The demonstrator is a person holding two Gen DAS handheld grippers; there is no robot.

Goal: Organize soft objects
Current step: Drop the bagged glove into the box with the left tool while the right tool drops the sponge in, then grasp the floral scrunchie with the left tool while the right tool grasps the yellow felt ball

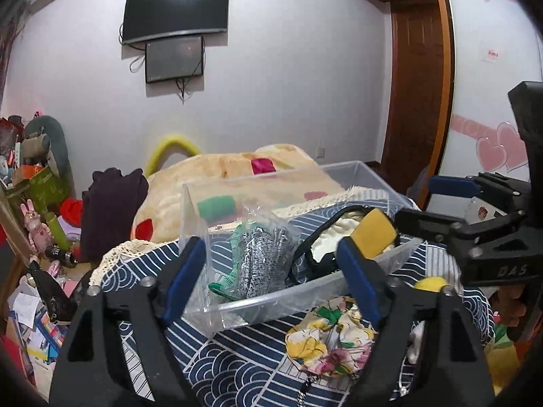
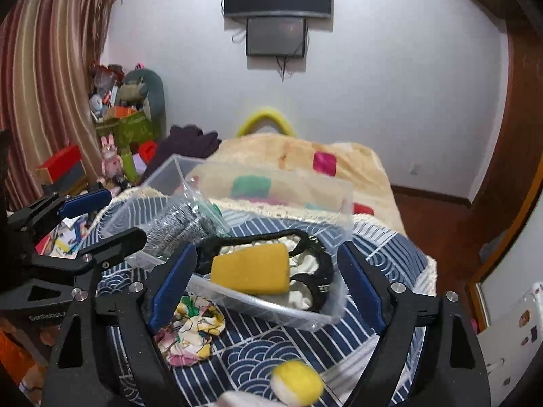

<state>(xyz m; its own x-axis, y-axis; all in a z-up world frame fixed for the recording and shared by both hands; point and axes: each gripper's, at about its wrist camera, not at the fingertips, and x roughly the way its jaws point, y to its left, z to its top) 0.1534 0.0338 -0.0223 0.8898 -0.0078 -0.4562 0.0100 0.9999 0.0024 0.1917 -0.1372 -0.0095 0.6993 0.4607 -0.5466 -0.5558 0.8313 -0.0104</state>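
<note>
Bin point(image 2: 339, 308), 1 sponge point(image 2: 251, 269), 1 scrunchie point(image 2: 190, 332)

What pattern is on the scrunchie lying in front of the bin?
The scrunchie is floral: white with yellow, pink and green; right wrist view shows it best.

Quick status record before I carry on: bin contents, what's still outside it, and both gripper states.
bin: clear plastic bin on the blue wave-pattern cloth
in bin: yellow sponge; bagged grey knit item; black-trimmed cream fabric
outside bin: floral scrunchie; yellow-white ball, both on the cloth
left hand-held gripper: open, empty
right hand-held gripper: open, empty, sponge lies between its fingers in view
</note>
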